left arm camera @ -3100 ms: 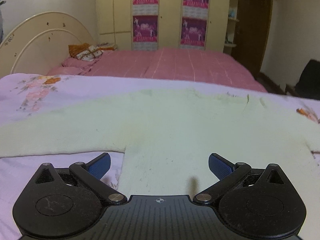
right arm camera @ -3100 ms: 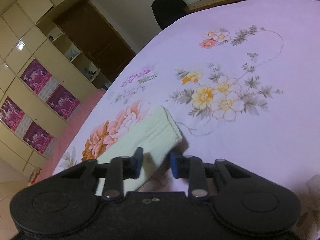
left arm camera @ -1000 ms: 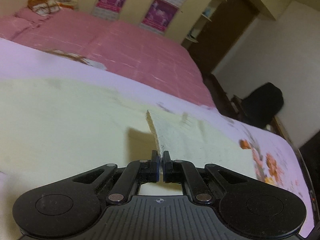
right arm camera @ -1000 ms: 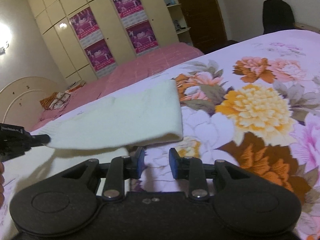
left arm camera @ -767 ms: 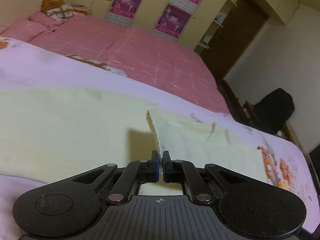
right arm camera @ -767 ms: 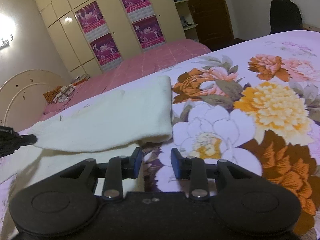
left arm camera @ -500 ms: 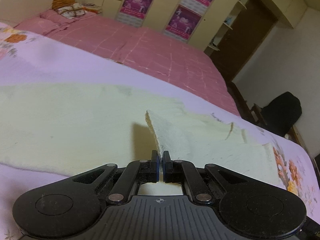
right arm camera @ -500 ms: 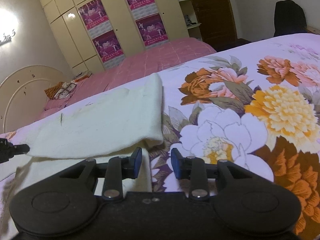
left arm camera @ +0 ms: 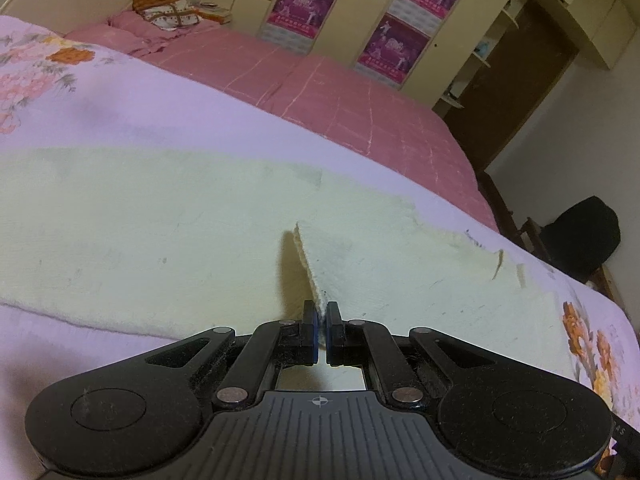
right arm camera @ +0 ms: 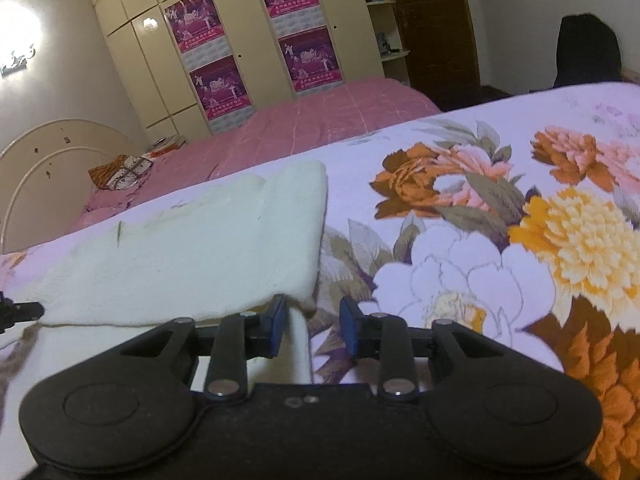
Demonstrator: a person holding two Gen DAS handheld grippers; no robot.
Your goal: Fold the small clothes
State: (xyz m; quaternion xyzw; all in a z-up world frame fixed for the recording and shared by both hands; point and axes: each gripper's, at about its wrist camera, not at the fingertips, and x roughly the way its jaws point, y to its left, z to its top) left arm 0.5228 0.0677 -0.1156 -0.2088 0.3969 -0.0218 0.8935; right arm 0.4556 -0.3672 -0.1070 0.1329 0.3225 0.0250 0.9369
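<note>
A cream knitted sweater (left arm camera: 160, 220) lies spread on the floral bedsheet (left arm camera: 120, 96). My left gripper (left arm camera: 322, 320) is shut on the end of one sleeve (left arm camera: 400, 280), which is lifted and drawn back across the sweater's body. In the right wrist view the folded sweater (right arm camera: 180, 264) lies left of centre, and the left gripper's tip (right arm camera: 24, 312) shows at the left edge. My right gripper (right arm camera: 312, 320) hovers at the fold's near corner. Its jaws are closing, and the sweater's edge lies between them without the pads pressing on it.
Big orange, yellow and white flowers cover the bedsheet (right arm camera: 480, 240) on the right. Behind it stand a pink bed (left arm camera: 340, 92) with folded cloths (left arm camera: 168, 12), a cream headboard (right arm camera: 52, 168), a wardrobe with purple posters (right arm camera: 256, 40) and a dark chair (left arm camera: 580, 240).
My left gripper has carried the sleeve end sideways over the sweater's body and a little lower. The fold now lies flatter, nearer my right gripper, whose jaws widened slightly, then narrowed.
</note>
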